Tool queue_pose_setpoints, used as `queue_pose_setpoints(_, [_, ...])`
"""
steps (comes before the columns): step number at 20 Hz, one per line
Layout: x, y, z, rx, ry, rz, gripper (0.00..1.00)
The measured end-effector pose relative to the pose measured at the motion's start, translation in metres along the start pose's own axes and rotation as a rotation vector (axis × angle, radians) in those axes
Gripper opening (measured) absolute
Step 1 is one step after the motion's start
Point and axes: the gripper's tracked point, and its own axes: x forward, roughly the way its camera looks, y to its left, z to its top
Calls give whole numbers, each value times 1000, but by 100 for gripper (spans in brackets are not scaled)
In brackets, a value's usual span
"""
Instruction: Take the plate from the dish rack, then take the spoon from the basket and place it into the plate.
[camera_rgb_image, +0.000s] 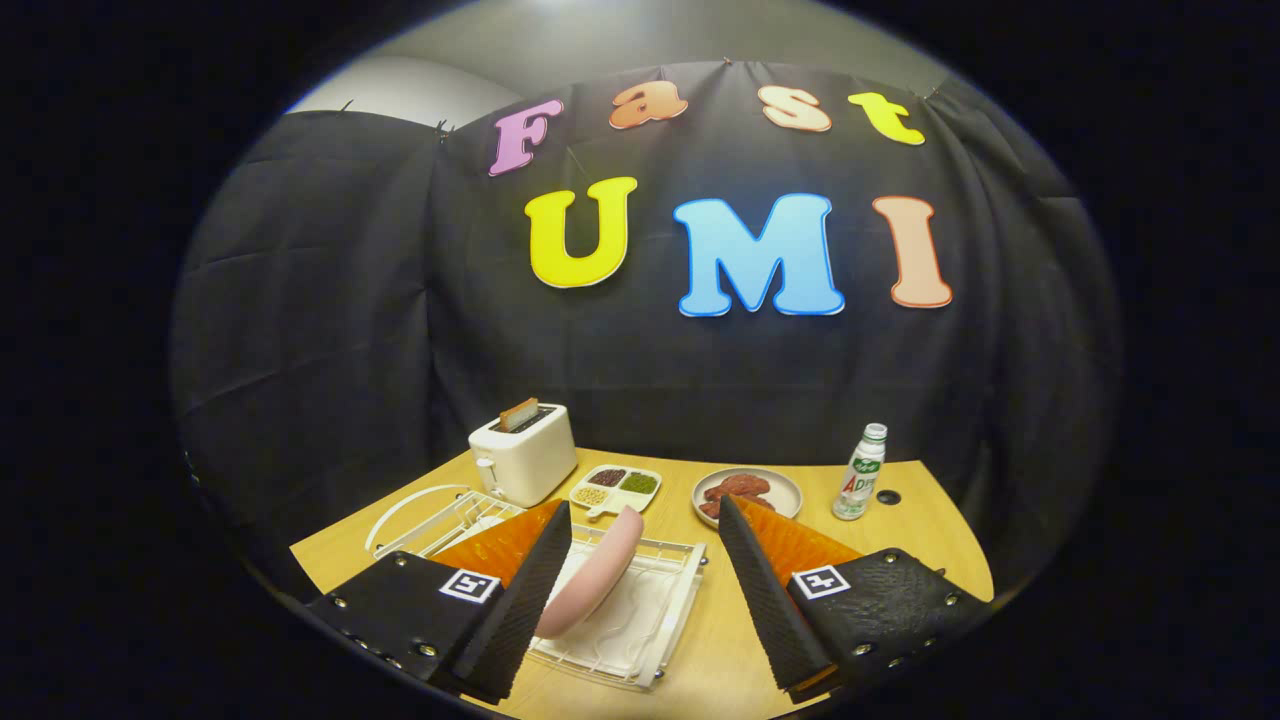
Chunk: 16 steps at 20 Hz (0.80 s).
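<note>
A pink plate (596, 575) stands on edge, leaning, in the white wire dish rack (650, 610) on the wooden table. My gripper (645, 515) is open above the rack. The plate sits between the fingers, close to the inner face of the left finger (530, 590); I cannot tell whether they touch. The right finger (765, 590) stands well apart from the plate. A white wire basket (440, 515) lies beyond the left finger; its contents are hidden from here.
At the back of the table (920, 535) stand a white toaster (525, 455) with a slice in it, a divided dish of beans (615, 488), a plate of reddish food (747, 492) and a small bottle (860, 472). A black cloth wall rises behind.
</note>
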Motion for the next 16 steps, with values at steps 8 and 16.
queue_pose_setpoints(8, [60, 14, -57, 100, 314, 11, 91])
queue_pose_setpoints(16, [95, 18, -117, 134, 665, 40, 89])
